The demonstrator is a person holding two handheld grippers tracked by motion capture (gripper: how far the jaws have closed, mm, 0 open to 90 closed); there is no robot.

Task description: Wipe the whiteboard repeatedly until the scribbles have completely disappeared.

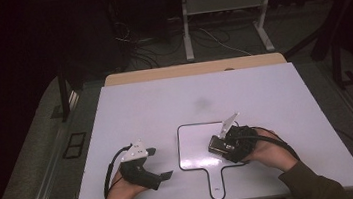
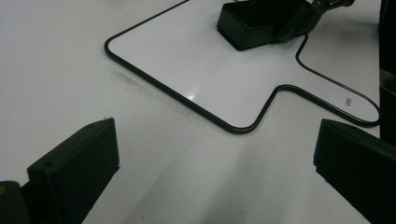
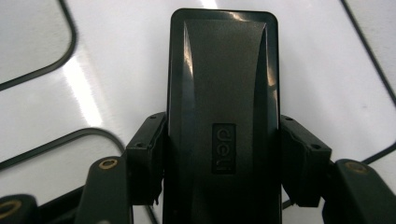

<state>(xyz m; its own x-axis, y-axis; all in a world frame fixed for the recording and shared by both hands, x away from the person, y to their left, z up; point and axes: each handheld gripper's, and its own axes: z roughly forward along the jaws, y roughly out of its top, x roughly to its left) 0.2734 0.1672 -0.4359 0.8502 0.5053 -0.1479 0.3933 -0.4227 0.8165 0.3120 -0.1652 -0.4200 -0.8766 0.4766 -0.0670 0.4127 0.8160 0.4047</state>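
Black eraser [image 3: 223, 116] is being clamped by the right claw [image 3: 223, 161] over the small whiteboard [image 1: 195, 147]; the left claw [image 2: 215, 158] is resting wide open on the table [image 1: 164, 101].

A white table [image 1: 140, 108] is standing here — a handled whiteboard [image 1: 195, 147] is lying flat near its front edge.
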